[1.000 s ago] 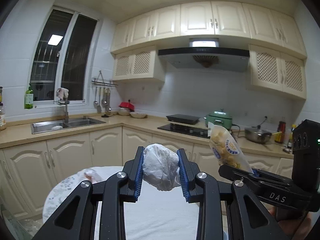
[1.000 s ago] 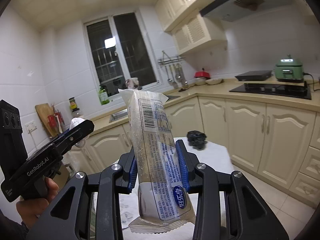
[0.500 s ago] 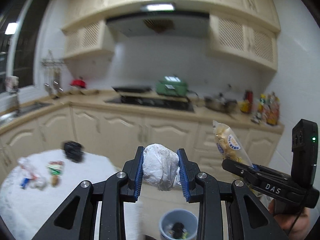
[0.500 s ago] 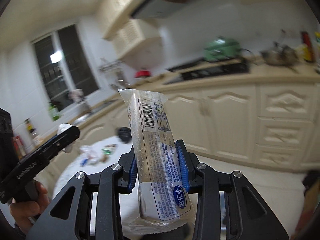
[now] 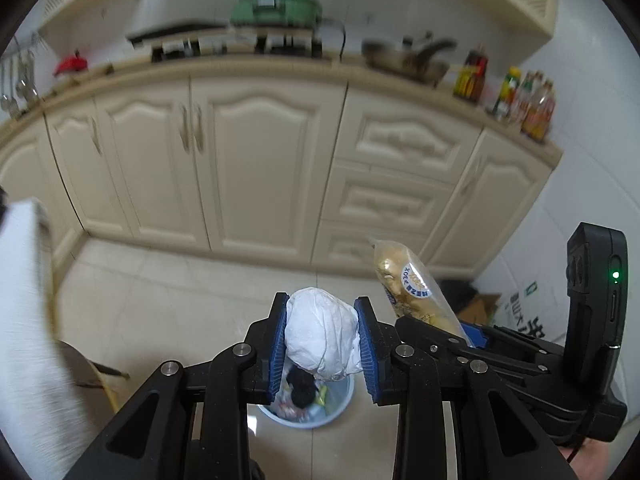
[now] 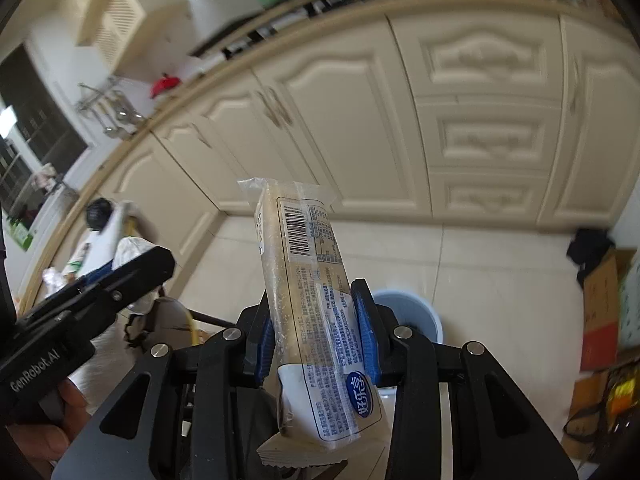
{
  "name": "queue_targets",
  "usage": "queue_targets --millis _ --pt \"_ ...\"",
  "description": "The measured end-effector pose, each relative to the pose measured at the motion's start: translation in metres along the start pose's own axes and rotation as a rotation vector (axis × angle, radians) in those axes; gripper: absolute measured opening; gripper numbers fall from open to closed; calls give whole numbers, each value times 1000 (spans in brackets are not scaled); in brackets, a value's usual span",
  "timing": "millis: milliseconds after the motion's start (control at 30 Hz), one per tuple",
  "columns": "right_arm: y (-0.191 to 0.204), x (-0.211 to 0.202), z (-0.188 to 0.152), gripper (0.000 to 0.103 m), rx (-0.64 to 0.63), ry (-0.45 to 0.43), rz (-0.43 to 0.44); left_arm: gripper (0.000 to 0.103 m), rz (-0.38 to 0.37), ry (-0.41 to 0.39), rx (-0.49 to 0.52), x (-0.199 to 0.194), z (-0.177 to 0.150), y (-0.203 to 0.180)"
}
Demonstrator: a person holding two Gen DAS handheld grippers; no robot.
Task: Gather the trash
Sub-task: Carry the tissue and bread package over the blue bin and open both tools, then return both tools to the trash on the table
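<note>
My left gripper (image 5: 322, 336) is shut on a crumpled white paper ball (image 5: 321, 333). It hangs over a pale blue trash bin (image 5: 336, 412) on the floor, which holds dark and coloured scraps. My right gripper (image 6: 316, 320) is shut on a long clear snack wrapper (image 6: 308, 300) with a barcode, standing upright between the blue pads. The same wrapper (image 5: 412, 292) shows at the right in the left wrist view. The bin (image 6: 416, 312) sits just behind the right gripper's fingers. The left gripper (image 6: 132, 264) appears at the left of the right wrist view.
Cream cabinets (image 5: 260, 168) line the wall behind the bin. A white-clothed table edge (image 5: 24, 320) is at the left, with a chair (image 6: 168, 316) beside it. Cardboard boxes (image 6: 604, 300) and a dark bag stand at the right. Bottles (image 5: 536, 104) sit on the counter.
Both grippers have swung away from the table and tipped down toward the floor. The trash bin has come into view beneath them. Both still hold their items.
</note>
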State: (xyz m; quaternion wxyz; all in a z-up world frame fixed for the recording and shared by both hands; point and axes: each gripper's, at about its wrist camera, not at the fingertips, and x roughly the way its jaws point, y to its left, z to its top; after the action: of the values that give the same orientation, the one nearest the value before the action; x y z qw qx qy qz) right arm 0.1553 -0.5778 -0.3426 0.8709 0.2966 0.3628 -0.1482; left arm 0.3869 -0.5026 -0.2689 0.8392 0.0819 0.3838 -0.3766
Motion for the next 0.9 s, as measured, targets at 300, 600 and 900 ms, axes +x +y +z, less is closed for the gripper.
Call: queue_targets --millis 300,600,900 --pt "-50 71 3 62 133 119 -7 81 -1 152 -20 125 93 45" --pt "-53 41 -2 102 180 66 -44 100 97 94 -1 83 73 31" --pt "10 -14 13 103 111 -33 -9 102 124 -88 -4 -58 26 26"
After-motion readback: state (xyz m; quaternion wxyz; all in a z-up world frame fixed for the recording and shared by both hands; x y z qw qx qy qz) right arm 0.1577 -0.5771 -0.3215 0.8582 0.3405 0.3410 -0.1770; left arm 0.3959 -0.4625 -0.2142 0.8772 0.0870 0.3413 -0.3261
